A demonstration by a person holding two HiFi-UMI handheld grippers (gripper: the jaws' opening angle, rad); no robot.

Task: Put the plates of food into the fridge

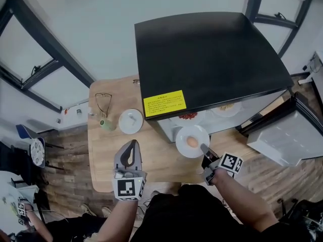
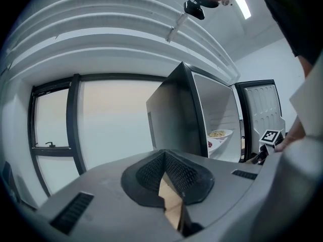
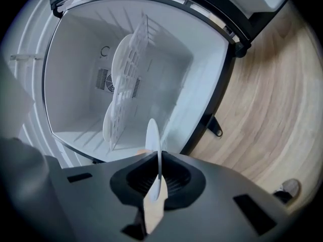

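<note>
A white plate with an egg (image 1: 192, 141) hangs just in front of the open black fridge (image 1: 207, 59). My right gripper (image 1: 204, 148) is shut on its near rim. In the right gripper view the plate (image 3: 153, 135) shows edge-on between the pads of that gripper (image 3: 157, 178), facing the white fridge interior (image 3: 75, 110). Inside the fridge sit a plate of red food (image 1: 187, 116) and another plate of food (image 1: 225, 108). My left gripper (image 1: 132, 146) hovers over the wooden table (image 1: 161, 160), shut and empty. In its own view the left gripper (image 2: 164, 178) has its pads together.
An empty white plate (image 1: 130, 121), a small green object (image 1: 105, 124) and a pair of glasses (image 1: 103, 103) lie on the table's left part. The fridge door (image 1: 285, 135) stands open at the right. A white wire shelf (image 3: 123, 79) crosses the fridge interior.
</note>
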